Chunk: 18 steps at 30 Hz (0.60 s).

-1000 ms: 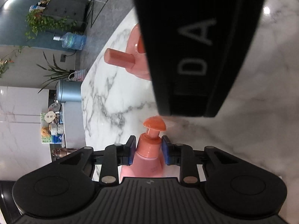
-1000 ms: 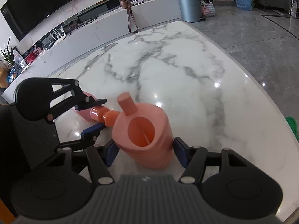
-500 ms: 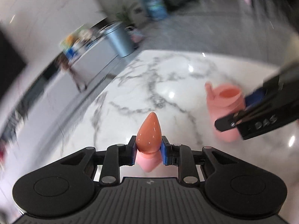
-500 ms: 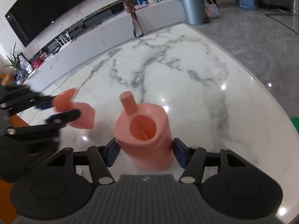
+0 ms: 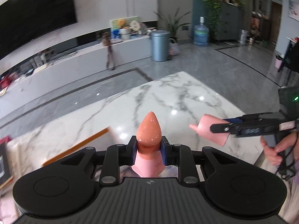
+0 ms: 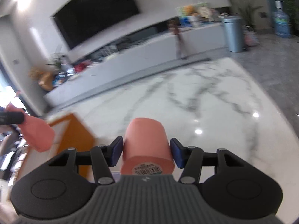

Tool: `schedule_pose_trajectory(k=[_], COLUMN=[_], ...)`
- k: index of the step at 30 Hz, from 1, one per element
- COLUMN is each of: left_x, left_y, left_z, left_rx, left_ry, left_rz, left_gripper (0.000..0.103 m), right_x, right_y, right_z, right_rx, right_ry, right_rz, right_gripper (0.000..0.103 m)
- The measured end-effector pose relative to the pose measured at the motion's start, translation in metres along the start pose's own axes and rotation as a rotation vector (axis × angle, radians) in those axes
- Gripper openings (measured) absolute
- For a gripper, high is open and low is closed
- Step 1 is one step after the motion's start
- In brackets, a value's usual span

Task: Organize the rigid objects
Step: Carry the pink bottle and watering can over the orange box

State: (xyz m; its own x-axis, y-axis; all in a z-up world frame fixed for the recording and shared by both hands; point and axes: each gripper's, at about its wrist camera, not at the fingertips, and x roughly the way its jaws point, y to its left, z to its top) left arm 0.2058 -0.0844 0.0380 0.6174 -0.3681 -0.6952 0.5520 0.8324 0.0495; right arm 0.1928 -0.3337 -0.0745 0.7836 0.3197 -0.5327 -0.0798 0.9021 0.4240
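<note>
My left gripper is shut on the neck of a pink pump bottle with an orange pump head, held in the air above the marble table. In the right wrist view that bottle shows blurred at the left edge. My right gripper has a pink spouted jug between its pads; the jaws are closing and press on the jug's sides. In the left wrist view the jug hangs off the table, tilted with its spout to the left, and a hand holds the right gripper's handle.
An orange-rimmed box stands at the table's near left; its edge also shows beside my left gripper. Beyond the table lie a grey floor, a long white bench and a blue-grey bin.
My left gripper rolled upright and rose with the pump bottle. The right gripper closed in on the jug, lifted it off the table and tipped it forward.
</note>
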Motion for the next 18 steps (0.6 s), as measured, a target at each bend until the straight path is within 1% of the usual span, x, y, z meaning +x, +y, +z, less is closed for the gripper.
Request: schedule_pose_trajectory(k=[2,4,6,9,11,14,16,18], left_x=[-0.010,-0.014,-0.017,-0.015,-0.007,0.003,0.010,0.016], left_y=[0.012,0.020,0.029,0.040,0.044,0.056,0.067,0.078], left_z=[-0.012,-0.023,-0.033,-0.049,-0.057,-0.070,-0.077,-0.085], left_rx=[-0.015,-0.018,-0.042,-0.090,-0.122,-0.201,-0.244,-0.298], left_ry=[0.016,0.026,0.035,0.049,0.056,0.066,0.071,0.077], left_rz=[0.017,0.034,0.028,0.008,0.002,-0.005,-0.013,-0.034], left_gripper=[0.029,0.029,0.029,0.029,0.029,0.029,0.028,0.028], right_x=[-0.007,-0.011,-0.012,-0.002,0.011,0.034,0.050,0.065], right_y=[0.024,0.056,0.091,0.142,0.169,0.194,0.196,0.193], right_z=[0.002,0.005,0.009,0.010,0.009,0.005,0.006,0.010], right_rx=[0.007,-0.032,-0.114,-0.264,-0.354,-0.442,-0.435,-0.389], right_ry=[0.015,0.034,0.064,0.147,0.219,0.302,0.340,0.374], right_rz=[0.106,0.194,0.250,0.310,0.316,0.284,0.259,0.249], right_gripper=[0.056,0.056,0.056,0.056,0.056,0.056,0.056,0.056])
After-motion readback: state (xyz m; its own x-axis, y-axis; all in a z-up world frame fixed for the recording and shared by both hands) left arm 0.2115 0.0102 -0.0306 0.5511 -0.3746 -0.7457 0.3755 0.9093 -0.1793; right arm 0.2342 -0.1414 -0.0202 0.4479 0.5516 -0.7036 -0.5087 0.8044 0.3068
